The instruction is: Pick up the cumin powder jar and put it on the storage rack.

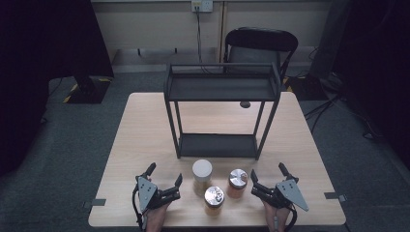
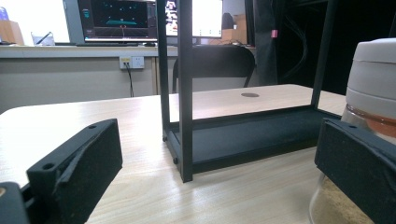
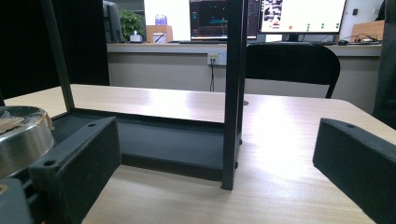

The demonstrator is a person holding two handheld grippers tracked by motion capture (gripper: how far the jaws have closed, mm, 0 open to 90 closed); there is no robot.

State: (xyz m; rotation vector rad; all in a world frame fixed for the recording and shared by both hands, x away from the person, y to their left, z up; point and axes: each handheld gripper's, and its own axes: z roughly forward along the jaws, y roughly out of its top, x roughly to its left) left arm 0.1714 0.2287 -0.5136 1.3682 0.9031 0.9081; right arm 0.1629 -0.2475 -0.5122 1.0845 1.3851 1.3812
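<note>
Both tools sit low at the near edge of the table (image 1: 145, 145), one at each side, and each is spread wide with nothing between its jaws. The left hand-held gripper (image 1: 164, 181) points up the table with open wood ahead of it, clear room all the way to the black rack (image 1: 221, 87) beyond. Just to its right stands the white-lidded jar (image 1: 202, 176), close beside its right jaw but not gripped. The right hand-held gripper (image 1: 268, 179) has the metal-lidded jar (image 1: 237, 182) just off its left jaw, apart from it. Between the two tools, nearest the table's front edge, stands the front jar (image 1: 213, 200). Count them: three jars, one white lid and two shiny metal lids, huddled together. One rack, two shelves, its lower shelf ahead of both tools. Beyond the table's far edge, one black chair (image 1: 261, 46). Bare wood lies on the outer side of each tool
</note>
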